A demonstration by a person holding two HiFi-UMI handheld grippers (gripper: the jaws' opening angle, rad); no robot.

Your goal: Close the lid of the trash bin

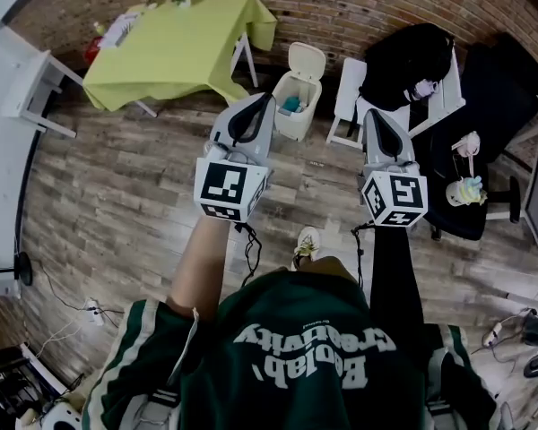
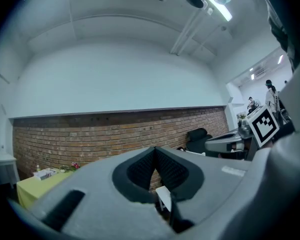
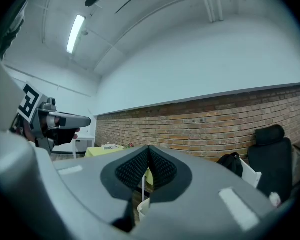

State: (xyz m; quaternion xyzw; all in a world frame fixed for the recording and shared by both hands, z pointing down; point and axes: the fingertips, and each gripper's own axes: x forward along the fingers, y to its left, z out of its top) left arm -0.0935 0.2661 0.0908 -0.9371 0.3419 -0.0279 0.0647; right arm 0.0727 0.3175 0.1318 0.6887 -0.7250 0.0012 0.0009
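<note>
"Where the floor meets the brick wall at far left, what stands?"

"A green-clothed table. Open planks run in front of it."

"The left gripper?"

"Jaws pressed together, holding nothing, held above the planks. The trash bin stands at the floor's far edge near the wall, its lid upright."

"And further right?"

"A white chair just beside the bin. The right gripper is empty too, jaws together."

Only upside-down white print on the green shirt, not clearly legible
</note>
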